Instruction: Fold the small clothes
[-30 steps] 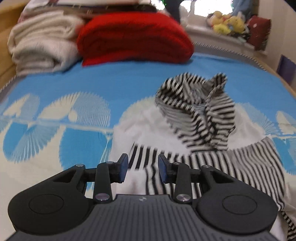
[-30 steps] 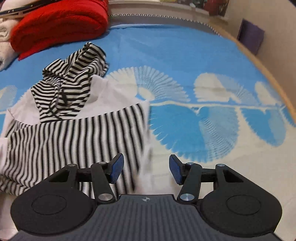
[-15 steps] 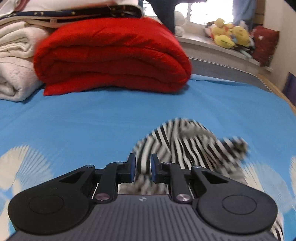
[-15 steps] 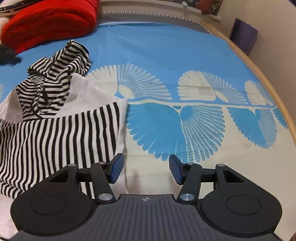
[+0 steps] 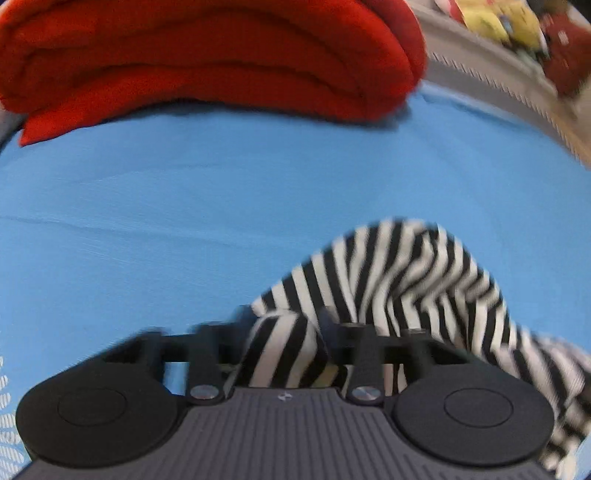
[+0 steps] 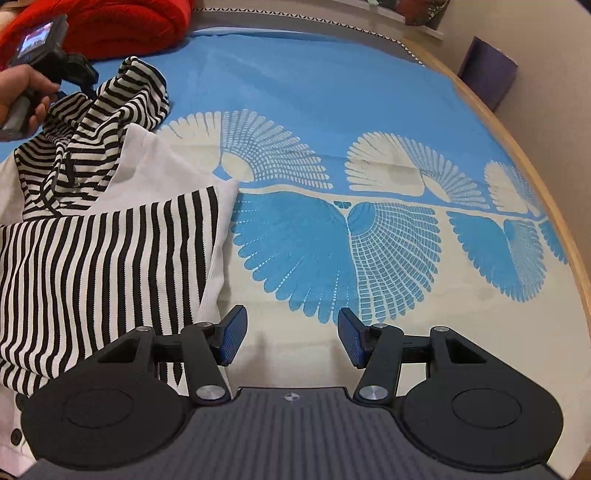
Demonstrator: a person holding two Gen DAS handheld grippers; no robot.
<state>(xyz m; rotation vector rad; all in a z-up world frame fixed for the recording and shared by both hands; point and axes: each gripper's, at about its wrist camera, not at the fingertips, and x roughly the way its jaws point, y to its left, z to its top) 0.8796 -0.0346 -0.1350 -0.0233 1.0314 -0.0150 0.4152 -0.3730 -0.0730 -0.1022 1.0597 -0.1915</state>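
A small black-and-white striped hooded garment with a white body lies on the blue patterned bedspread at the left of the right wrist view. My left gripper is at the hood, and a bunch of striped fabric fills the space between its jaws. The same gripper shows at the far left of the right wrist view, held by a hand at the hood. My right gripper is open and empty over the bedspread, just right of the garment's striped edge.
A folded red blanket lies at the back of the bed, just beyond the hood. Soft toys sit on a ledge at the back right. The bed's wooden edge curves along the right, with a purple box beyond it.
My left gripper moved forward from the garment's striped lower part to the hood, and hood fabric now sits between its jaws. My right gripper drifted slightly right, still open.
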